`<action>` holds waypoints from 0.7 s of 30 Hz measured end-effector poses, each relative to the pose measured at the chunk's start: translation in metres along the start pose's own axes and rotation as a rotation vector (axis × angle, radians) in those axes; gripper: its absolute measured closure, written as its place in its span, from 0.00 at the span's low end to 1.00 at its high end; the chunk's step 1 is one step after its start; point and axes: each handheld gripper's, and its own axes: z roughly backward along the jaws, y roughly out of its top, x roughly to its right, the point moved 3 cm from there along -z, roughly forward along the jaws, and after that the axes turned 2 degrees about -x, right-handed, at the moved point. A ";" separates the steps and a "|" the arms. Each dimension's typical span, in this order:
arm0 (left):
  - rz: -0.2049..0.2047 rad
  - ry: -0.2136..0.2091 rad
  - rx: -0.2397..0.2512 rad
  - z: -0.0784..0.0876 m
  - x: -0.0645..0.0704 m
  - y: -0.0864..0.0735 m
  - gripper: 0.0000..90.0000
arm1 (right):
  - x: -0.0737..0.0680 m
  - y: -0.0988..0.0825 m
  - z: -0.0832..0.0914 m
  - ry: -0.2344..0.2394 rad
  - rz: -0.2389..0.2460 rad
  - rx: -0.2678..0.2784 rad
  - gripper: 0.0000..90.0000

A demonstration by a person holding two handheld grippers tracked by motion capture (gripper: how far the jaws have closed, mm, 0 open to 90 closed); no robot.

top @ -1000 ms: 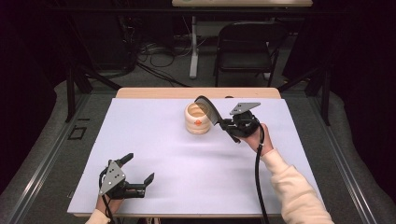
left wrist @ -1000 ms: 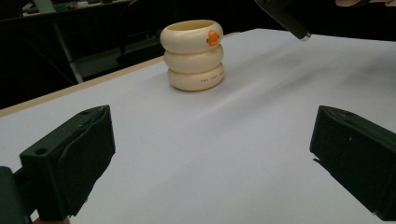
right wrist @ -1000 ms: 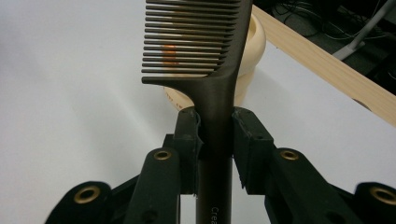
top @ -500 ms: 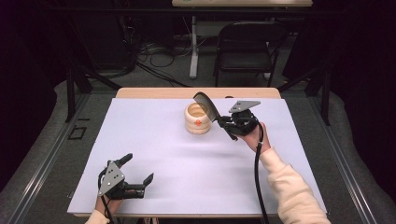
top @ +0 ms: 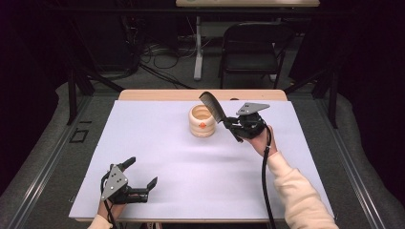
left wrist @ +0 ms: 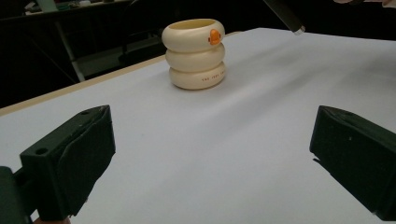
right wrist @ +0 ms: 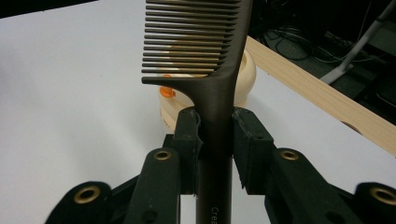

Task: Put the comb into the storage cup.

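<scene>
We see a table under a plain white sheet, with a strip of bare wood along its far edge. Beyond it, in the dark, stands a black chair among loose cables on the floor.

Toward the far middle of the sheet sits a cream holder, shaped like three stacked rings, open at the top, with a small orange mark on its upper ring and faint lettering on its lowest ring. It stands upright and alone.

Just to its right we find the right gripper, held above the sheet by a hand in a pale sleeve. Its jaws are pinched on the handle of a dark comb. The comb is a deep brown-black, with a long straight handle and one row of fine, evenly spaced teeth along one side of its wider end. In the right gripper view the comb rises straight up between the two pads, its teeth pointing left, and part of a pale printed word shows low on the handle. In the high view the toothed end leans up and to the left, over the right rim of the holder; whether it touches the rim we cannot tell.

At the near left corner we have the left gripper, low over the sheet, well apart from the holder, its jaws spread wide with nothing between them.
</scene>
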 end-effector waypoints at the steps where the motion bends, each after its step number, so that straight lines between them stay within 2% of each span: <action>1: -0.003 0.001 0.000 0.000 0.000 0.000 0.00 | 0.000 0.000 0.000 0.000 0.000 0.002 0.81; 21: 0.001 0.009 0.000 0.000 0.000 0.000 0.00 | -0.002 0.013 -0.008 -0.008 0.021 0.030 0.81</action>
